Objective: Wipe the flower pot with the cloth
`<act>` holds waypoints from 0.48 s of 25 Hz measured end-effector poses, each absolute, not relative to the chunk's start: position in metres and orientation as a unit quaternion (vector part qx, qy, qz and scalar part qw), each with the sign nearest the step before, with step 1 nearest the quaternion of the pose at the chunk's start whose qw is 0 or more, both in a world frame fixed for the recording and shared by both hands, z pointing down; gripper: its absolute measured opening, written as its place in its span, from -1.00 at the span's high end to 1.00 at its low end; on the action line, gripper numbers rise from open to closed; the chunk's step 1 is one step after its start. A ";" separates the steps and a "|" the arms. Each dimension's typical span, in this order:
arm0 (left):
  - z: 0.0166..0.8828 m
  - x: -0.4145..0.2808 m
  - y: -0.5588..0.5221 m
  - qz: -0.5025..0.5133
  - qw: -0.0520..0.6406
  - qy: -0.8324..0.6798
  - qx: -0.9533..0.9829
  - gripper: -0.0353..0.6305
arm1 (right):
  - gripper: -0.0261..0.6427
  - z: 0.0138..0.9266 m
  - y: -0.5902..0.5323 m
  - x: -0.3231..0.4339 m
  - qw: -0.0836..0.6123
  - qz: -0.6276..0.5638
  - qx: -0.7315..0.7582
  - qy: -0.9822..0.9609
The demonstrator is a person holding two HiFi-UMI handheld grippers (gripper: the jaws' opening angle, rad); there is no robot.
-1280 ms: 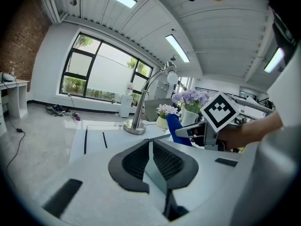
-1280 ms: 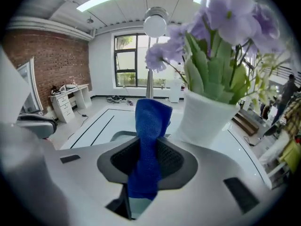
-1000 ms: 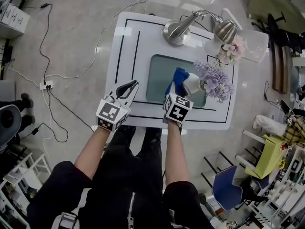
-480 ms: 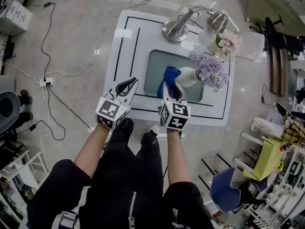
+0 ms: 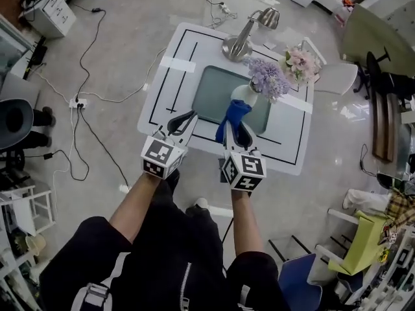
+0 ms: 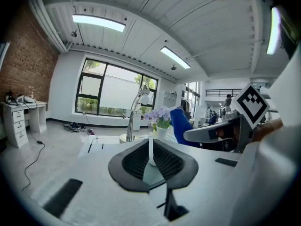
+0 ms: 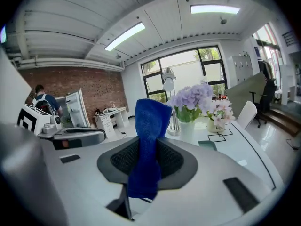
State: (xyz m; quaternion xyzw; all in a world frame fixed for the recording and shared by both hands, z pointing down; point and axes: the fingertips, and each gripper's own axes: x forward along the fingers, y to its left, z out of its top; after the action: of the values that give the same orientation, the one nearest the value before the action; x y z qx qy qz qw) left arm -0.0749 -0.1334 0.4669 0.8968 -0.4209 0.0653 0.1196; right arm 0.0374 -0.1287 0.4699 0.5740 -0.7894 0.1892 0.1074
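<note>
White table (image 5: pixel 194 50) bearing flower pot (image 5: pixel 244 96) stands on grey floor (image 5: pixel 117 37).

Left strip of the white rectangular table with black lines (image 5: pixel 170 83) is bare, open from the near edge. The teal rectangular mat (image 5: pixel 217 92) is free on its left. Obstacles: white flower pot with purple blooms (image 5: pixel 241 94) on the mat's far-right part, silver desk lamp (image 5: pixel 237 46) at the far edge, small pot of pink flowers (image 5: pixel 299 62) near the far right corner.

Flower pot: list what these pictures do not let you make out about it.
- Rim: head view, purple flowers cover the top of the flower pot.
- Near side: head view, the cloth overlaps it; contact unclear.
- Dirt or marks: too small in both gripper views.
</note>
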 end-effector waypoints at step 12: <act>0.423 -0.006 0.025 0.047 0.114 -0.467 0.876 0.80 | 0.63 0.441 0.038 0.111 0.106 0.177 0.553 -0.807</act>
State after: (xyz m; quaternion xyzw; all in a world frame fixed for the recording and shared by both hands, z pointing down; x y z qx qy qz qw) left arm -0.0056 0.0250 0.4234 0.8759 -0.4666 0.0468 0.1136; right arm 0.1113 0.0385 0.4406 0.5532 -0.8070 0.1774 0.1060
